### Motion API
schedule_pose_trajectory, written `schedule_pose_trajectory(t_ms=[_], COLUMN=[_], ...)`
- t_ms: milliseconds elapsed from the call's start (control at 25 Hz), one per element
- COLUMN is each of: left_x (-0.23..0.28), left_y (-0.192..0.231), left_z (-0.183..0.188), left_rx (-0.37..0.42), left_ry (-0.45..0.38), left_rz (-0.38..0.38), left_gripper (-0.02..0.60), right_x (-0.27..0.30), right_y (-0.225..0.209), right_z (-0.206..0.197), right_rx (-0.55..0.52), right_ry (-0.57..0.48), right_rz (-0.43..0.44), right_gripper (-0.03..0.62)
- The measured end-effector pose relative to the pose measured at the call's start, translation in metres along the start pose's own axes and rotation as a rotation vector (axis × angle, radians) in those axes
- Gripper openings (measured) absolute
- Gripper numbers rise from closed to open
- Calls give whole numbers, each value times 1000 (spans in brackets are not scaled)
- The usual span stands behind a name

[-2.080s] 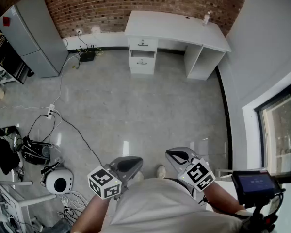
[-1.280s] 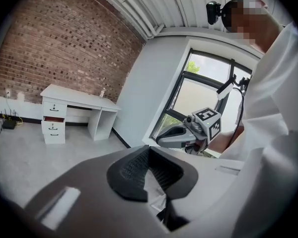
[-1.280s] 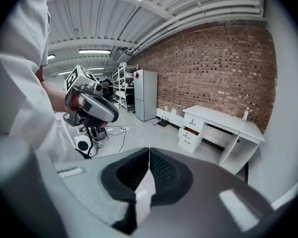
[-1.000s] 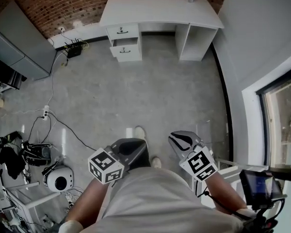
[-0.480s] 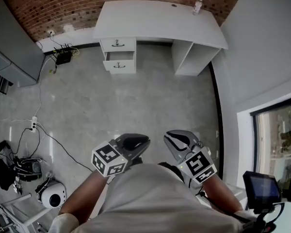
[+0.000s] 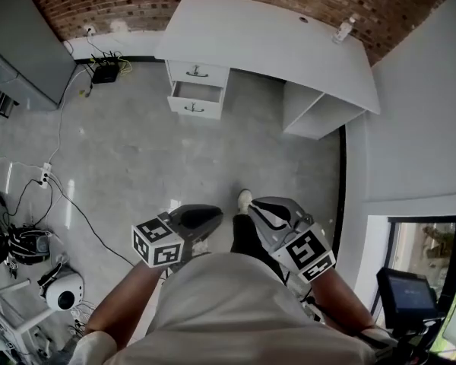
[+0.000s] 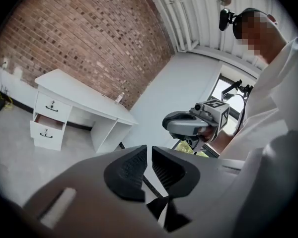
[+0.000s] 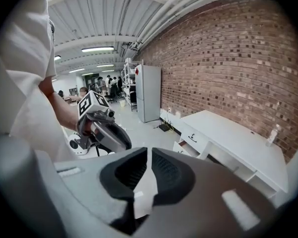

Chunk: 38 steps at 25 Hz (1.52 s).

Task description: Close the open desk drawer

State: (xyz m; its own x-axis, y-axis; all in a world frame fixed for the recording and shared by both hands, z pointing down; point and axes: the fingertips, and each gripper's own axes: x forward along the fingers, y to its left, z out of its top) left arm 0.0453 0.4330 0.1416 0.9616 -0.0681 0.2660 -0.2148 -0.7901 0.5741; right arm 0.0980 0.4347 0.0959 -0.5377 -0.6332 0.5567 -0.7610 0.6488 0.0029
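Note:
The white desk (image 6: 266, 40) stands against the brick wall, far ahead of me. Its upper drawer (image 6: 197, 72) is closed; the lower drawer (image 6: 193, 100) is pulled out. In the left gripper view the desk (image 7: 79, 100) and open drawer (image 7: 45, 131) are small at the left. They also show in the right gripper view: desk (image 8: 233, 143), open drawer (image 8: 185, 146). My left gripper (image 6: 211, 217) and right gripper (image 6: 260, 208) are held close to my body, both shut on nothing, well short of the desk.
A small bottle (image 6: 343, 29) stands on the desk's right end. A grey cabinet (image 6: 23, 40) is at the left wall, with a power strip and cables (image 6: 102, 71) beside it. A round white device (image 6: 61, 291) and a screen (image 6: 404, 287) sit near me.
The desk has grown larger and shifted in the head view as I walk toward it. Both grippers stay shut near my body.

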Motion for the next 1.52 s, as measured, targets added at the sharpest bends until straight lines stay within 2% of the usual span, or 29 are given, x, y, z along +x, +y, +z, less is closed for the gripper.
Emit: schedule_pose_trajectory(t_ms=[240, 400, 560, 800, 960, 1240, 1400, 1520], left_x=[49, 81, 91, 74, 43, 59, 57, 76], left_y=[72, 111, 156, 230, 284, 414, 469, 515], left_z=[54, 94, 109, 106, 105, 49, 27, 8], left_rx=[-89, -126, -195, -377, -462, -719, -751, -792], left_ry=[-105, -193, -264, -385, -462, -579, -612, -634], left_rz=[161, 230, 301, 322, 323, 289, 345, 354], left_gripper=[37, 37, 37, 37, 37, 35, 20, 5], right_x=[42, 67, 104, 171, 217, 330, 372, 410], right_y=[-99, -161, -191, -202, -194, -207, -200, -208], right_z=[13, 18, 22, 36, 55, 28, 19, 1], right_rx=[-83, -158, -214, -220, -232, -233, -264, -267], right_ry=[20, 61, 101, 163, 207, 319, 362, 409], right_rz=[183, 283, 359, 441, 462, 542, 581, 624], right_gripper=[15, 14, 12, 12, 12, 11, 3, 3])
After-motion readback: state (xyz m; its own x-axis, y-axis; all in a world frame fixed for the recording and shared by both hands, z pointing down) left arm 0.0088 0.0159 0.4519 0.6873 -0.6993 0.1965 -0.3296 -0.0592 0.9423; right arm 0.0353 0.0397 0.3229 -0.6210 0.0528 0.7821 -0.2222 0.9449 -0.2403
